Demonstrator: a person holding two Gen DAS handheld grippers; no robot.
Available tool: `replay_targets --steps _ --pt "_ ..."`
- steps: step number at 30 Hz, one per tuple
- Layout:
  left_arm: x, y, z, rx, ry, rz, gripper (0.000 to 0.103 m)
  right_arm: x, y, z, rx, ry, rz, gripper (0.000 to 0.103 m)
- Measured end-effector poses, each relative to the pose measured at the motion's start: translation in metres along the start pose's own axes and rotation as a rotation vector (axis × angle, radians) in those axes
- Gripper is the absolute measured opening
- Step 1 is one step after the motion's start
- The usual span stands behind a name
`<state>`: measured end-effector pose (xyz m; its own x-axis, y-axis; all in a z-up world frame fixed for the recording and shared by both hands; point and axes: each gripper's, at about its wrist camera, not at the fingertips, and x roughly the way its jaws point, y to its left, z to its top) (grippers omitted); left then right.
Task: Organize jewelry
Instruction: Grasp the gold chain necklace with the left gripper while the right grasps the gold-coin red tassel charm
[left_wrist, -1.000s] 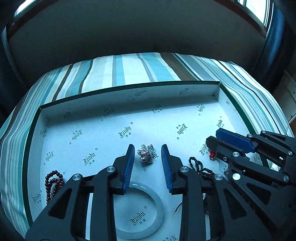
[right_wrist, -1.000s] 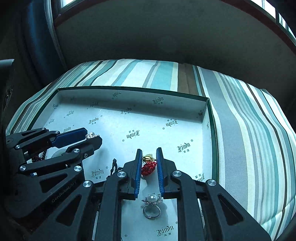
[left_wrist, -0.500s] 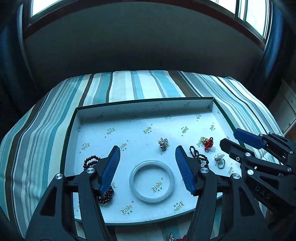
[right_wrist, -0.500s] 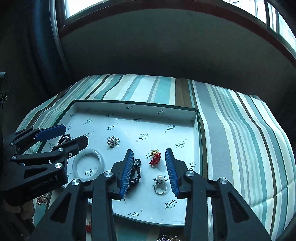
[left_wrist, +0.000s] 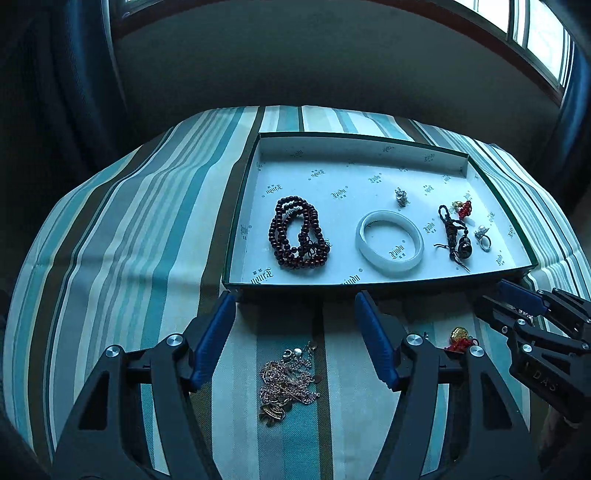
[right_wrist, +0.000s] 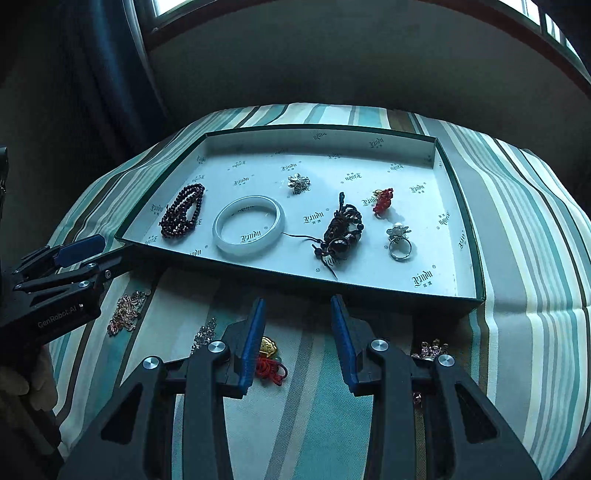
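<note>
Nearest the left hand-held gripper, a tangle of thin pink and gold chains lay on the striped cloth, right under the gap between its blue fingers. Those jaws were opening, and nothing was between them. The right hand-held gripper also had its jaws apart with nothing in them. A gold charm with red string lay on the cloth just beside its left finger. A small pile of pink beads lay by its right finger. A bit farther off stood the tray, a flat box with a dark green rim and a white inside. In it, from left to right, lay a dark red bead string, a white bangle, a dark knotted cord with big beads and a silver ring with a pearl. Behind those lay a small silver flower pin and a little red and gold charm. None of these pieces touched each other. Past the tray the striped cloth went on to a dark wall under windows.
</note>
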<state>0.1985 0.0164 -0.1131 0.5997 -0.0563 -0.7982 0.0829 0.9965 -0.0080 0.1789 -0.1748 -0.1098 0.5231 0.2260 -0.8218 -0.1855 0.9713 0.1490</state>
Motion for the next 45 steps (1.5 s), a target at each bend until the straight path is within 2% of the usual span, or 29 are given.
replay_targets --steps 7,17,20,22,28,45 --pt "0.001 0.013 -0.014 -0.026 0.025 0.021 0.067 0.019 0.019 -0.009 -0.05 0.059 0.006 0.037" --pt "0.003 0.014 -0.021 -0.02 0.042 0.018 0.067 0.001 0.013 -0.033 -0.118 0.062 -0.047 0.037" --pt "0.004 0.013 -0.023 -0.016 0.048 0.017 0.067 -0.001 0.011 -0.035 -0.119 0.061 -0.046 0.034" --pt "0.004 0.013 -0.025 -0.012 0.054 0.017 0.067 -0.002 0.011 -0.035 -0.117 0.061 -0.042 0.025" --pt "0.007 0.017 -0.029 -0.016 0.067 0.02 0.067 -0.004 0.011 -0.034 -0.119 0.062 -0.032 0.018" --pt "0.017 0.014 -0.042 0.044 0.13 -0.024 0.066 -0.005 0.006 -0.034 -0.101 0.055 -0.017 0.018"
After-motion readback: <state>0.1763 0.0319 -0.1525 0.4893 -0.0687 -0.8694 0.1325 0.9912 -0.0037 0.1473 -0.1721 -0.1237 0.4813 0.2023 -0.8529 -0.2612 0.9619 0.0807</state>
